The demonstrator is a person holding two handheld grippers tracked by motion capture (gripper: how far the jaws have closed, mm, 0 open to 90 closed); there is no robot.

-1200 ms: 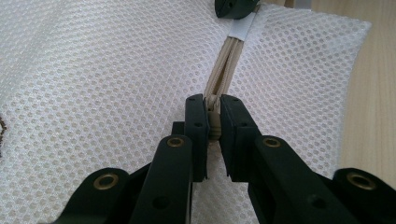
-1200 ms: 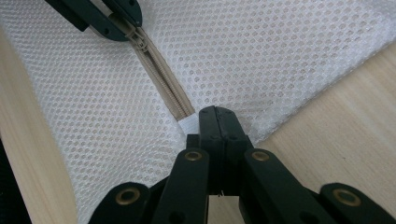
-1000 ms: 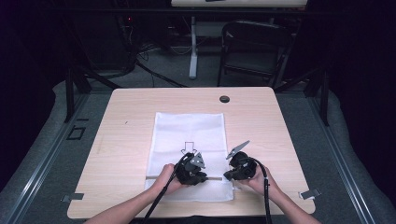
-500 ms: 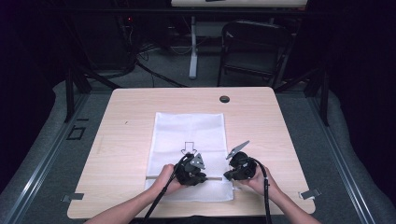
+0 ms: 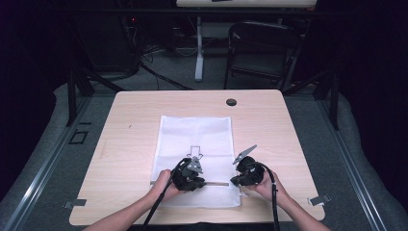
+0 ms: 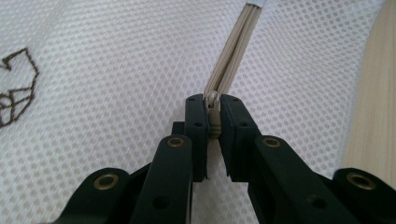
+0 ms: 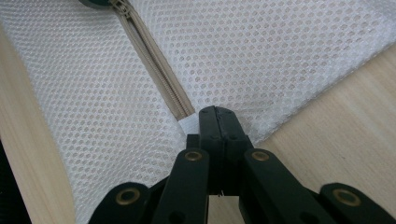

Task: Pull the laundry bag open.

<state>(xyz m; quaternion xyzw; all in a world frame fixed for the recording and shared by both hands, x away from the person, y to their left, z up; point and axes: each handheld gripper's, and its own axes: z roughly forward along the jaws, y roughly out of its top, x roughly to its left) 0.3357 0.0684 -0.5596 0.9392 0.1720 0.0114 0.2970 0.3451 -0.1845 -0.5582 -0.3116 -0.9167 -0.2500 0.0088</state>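
Note:
A white mesh bag (image 5: 195,134) lies flat on the wooden table (image 5: 269,125), with a beige zipper (image 5: 219,184) running across its near end. In the left gripper view, my left gripper (image 6: 213,105) is shut on the zipper pull (image 6: 214,99), and the zipper (image 6: 233,60) stretches away ahead of it. My right gripper (image 7: 216,114) is shut on the bag's edge (image 7: 189,125) right where the zipper (image 7: 154,60) ends. From above, the left gripper (image 5: 201,183) and the right gripper (image 5: 234,182) face each other along the zipper line.
A dark printed mark (image 5: 195,151) sits mid-bag. A round black grommet (image 5: 231,102) is set in the table near its far edge. Bare wood (image 5: 130,144) lies on both sides of the bag. A chair (image 5: 260,53) stands beyond the table.

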